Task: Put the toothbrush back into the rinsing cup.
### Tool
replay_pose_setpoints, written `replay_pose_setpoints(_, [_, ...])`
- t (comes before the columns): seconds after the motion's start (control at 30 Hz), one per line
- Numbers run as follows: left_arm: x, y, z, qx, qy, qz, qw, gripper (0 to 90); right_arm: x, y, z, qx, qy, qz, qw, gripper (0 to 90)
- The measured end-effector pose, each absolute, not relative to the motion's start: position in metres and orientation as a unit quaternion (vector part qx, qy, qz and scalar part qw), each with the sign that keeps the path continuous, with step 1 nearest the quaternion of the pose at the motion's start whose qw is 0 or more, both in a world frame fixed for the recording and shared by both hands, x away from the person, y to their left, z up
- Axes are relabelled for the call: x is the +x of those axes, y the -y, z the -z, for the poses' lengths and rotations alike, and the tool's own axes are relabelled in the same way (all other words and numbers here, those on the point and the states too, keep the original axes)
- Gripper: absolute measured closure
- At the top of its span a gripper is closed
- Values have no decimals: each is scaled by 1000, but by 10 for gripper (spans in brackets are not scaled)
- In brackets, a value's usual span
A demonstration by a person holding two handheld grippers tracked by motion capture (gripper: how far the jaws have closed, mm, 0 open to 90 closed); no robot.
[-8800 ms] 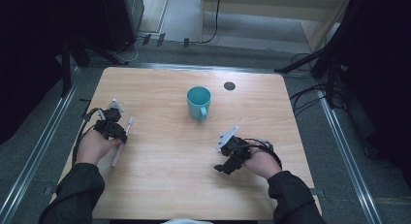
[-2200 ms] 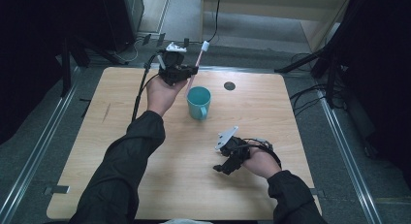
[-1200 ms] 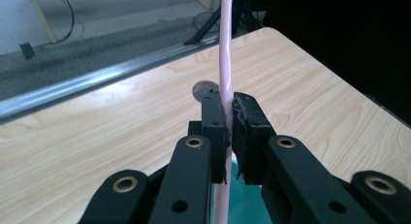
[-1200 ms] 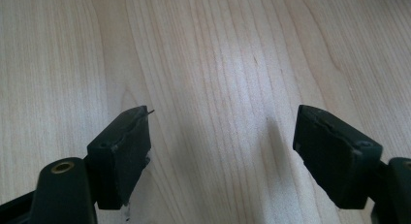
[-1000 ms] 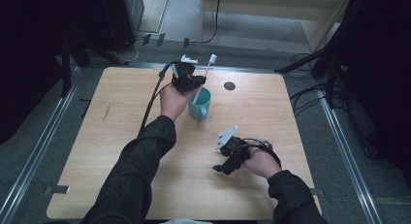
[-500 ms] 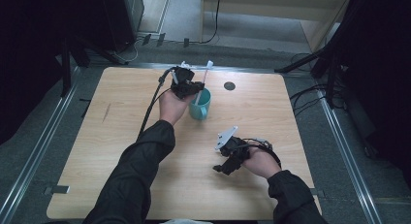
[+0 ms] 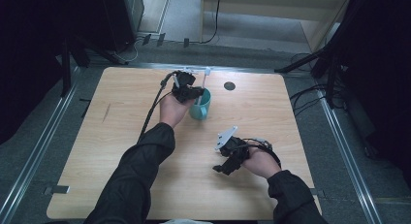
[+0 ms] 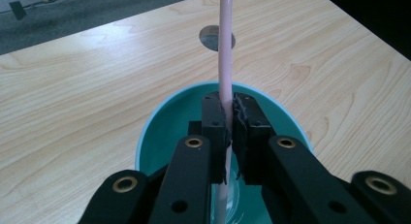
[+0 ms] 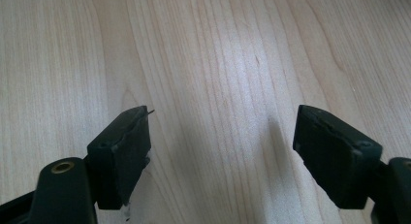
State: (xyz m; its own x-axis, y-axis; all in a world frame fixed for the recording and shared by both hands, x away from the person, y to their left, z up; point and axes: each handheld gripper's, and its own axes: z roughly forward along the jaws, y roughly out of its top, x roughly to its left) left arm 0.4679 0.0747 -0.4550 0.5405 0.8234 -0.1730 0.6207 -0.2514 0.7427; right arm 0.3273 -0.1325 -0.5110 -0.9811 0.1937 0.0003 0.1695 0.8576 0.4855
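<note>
A teal mug (image 7: pixel 202 106) stands on the wooden table (image 7: pixel 121 136), towards the far middle. My left gripper (image 7: pixel 193 92) hovers right over its mouth, shut on a pale pink toothbrush (image 7: pixel 204 82) held upright, white head at the top. In the left gripper view the jaws (image 8: pixel 230 120) pinch the pink handle (image 8: pixel 225 49), and its lower end reaches down inside the mug (image 8: pixel 165 132). My right gripper (image 7: pixel 222 162) rests low on the table at the near right. Its jaws (image 9: pixel 223 151) stand wide open over bare wood with nothing between them.
A small dark round hole (image 7: pixel 229 86) sits in the tabletop just right of the mug, also in the left gripper view (image 8: pixel 216 37). The left gripper's cable (image 7: pixel 154 107) trails back along the forearm. Metal rails (image 7: pixel 39 151) and floor cables surround the table.
The left gripper has carried the toothbrush from the table's left side to the mug and brought it down over the mug's mouth, handle end going inside. The right gripper has stayed put.
</note>
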Motion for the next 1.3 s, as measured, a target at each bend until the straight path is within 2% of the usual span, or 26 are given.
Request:
replay_pose_setpoints(0.9, [471,-74,461,780,-475,-114,390,829,327,132,511,92,-964,-248,22,213])
replay_pose_setpoints(1.3, [467,-79,451,780,-474,-113,392,774,327,132,512,92,-964,-247,22,213])
